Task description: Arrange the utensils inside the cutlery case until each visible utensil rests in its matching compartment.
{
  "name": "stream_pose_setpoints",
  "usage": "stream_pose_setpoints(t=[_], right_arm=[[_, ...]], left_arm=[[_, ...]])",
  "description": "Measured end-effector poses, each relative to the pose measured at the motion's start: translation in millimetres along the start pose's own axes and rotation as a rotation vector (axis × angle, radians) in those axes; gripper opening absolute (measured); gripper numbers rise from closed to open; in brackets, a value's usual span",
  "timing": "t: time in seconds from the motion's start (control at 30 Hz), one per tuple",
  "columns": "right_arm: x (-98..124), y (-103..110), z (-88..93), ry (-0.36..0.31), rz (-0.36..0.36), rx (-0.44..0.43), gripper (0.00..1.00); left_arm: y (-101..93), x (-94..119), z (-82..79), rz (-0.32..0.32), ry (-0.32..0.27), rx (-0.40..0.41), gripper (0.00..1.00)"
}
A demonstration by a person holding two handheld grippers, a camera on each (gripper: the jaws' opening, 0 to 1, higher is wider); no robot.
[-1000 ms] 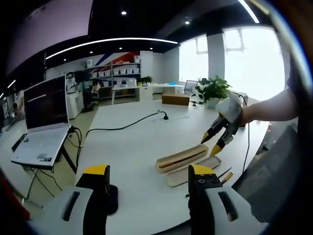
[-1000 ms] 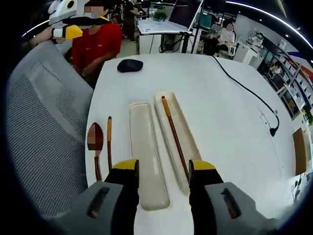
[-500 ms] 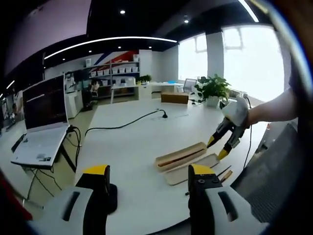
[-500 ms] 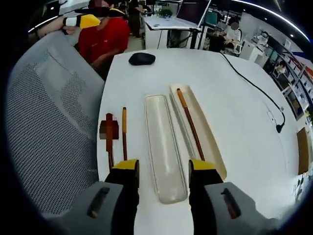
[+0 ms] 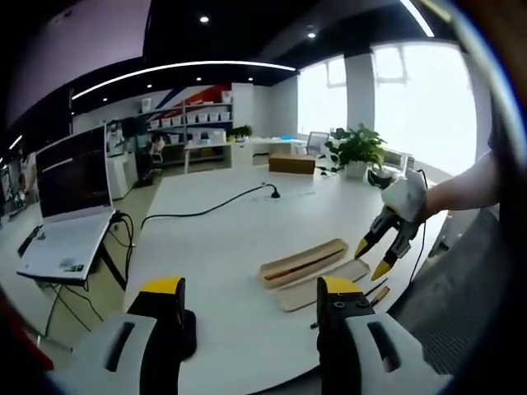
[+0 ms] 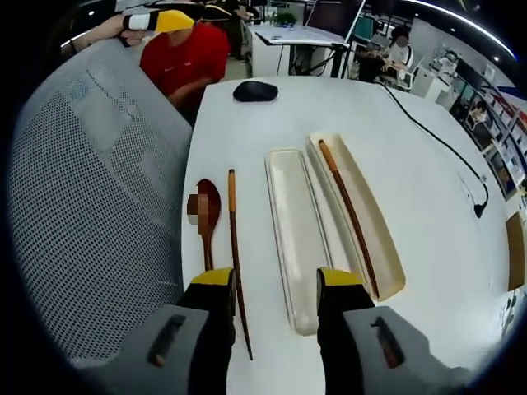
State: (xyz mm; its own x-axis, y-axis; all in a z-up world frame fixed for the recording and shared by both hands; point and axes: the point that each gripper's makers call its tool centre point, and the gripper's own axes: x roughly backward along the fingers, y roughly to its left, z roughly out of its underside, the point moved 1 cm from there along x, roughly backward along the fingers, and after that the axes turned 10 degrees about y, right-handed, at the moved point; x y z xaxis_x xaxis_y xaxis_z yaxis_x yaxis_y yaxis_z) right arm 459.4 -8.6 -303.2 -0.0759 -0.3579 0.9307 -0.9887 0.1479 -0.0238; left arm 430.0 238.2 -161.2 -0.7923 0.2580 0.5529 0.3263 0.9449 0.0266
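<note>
The cream cutlery case lies apart as two long trays: a deep tray [image 6: 372, 222] holding one brown chopstick [image 6: 347, 212], and a shallow bare tray [image 6: 296, 239] beside it. Left of them on the white table [image 6: 428, 214] lie a second chopstick [image 6: 236, 255] and a wooden spoon [image 6: 206, 218]. My right gripper [image 6: 277, 284] hovers open above the near ends of the loose chopstick and the shallow tray, holding nothing. In the left gripper view the trays [image 5: 303, 262] sit mid-table, with the right gripper [image 5: 372, 258] open just past them. My left gripper [image 5: 251, 292] is open and empty, held back from the table.
A black mouse [image 6: 255, 90] lies at the table's far end, near a person in a red shirt [image 6: 185, 62]. A grey mesh chair back [image 6: 99, 206] borders the table's left side. A black cable [image 5: 214, 210] crosses the table; a laptop [image 5: 74, 206] stands left.
The right gripper has moved sideways toward the loose chopstick and spoon, so the trays now sit further right in its view. The left gripper has barely moved.
</note>
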Motion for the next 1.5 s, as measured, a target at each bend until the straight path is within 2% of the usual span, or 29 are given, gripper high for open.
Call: stream_pose_setpoints(t=[0.3, 0.43, 0.53, 0.63, 0.83, 1.3, 1.43, 1.5], right_arm=[[-16, 15, -2.6, 0.031, -0.028, 0.058, 0.33], [-24, 18, -2.0, 0.048, -0.025, 0.077, 0.35], [-28, 21, -1.7, 0.062, -0.035, 0.083, 0.28], [-30, 22, -1.5, 0.068, -0.035, 0.091, 0.27], [-40, 26, 1.4, 0.103, -0.046, 0.106, 0.18], [-47, 31, -0.7, 0.143, -0.07, 0.128, 0.17], [-49, 32, 1.2, 0.169, -0.067, 0.156, 0.17], [-51, 32, 5.6, 0.199, -0.06, 0.197, 0.16]], left_arm=[[0.6, 2, -1.1, -0.008, -0.009, 0.005, 0.67], [1.3, 2, -1.3, -0.011, -0.013, 0.009, 0.67], [1.6, 2, -1.6, -0.014, -0.015, 0.008, 0.67], [2.3, 2, -1.5, -0.018, -0.016, 0.009, 0.67], [1.4, 2, -2.6, -0.02, -0.018, 0.008, 0.67], [3.9, 3, -3.2, -0.026, -0.022, 0.013, 0.67], [4.5, 4, -3.1, -0.027, -0.023, 0.013, 0.67], [4.8, 4, -3.2, -0.027, -0.024, 0.014, 0.67]])
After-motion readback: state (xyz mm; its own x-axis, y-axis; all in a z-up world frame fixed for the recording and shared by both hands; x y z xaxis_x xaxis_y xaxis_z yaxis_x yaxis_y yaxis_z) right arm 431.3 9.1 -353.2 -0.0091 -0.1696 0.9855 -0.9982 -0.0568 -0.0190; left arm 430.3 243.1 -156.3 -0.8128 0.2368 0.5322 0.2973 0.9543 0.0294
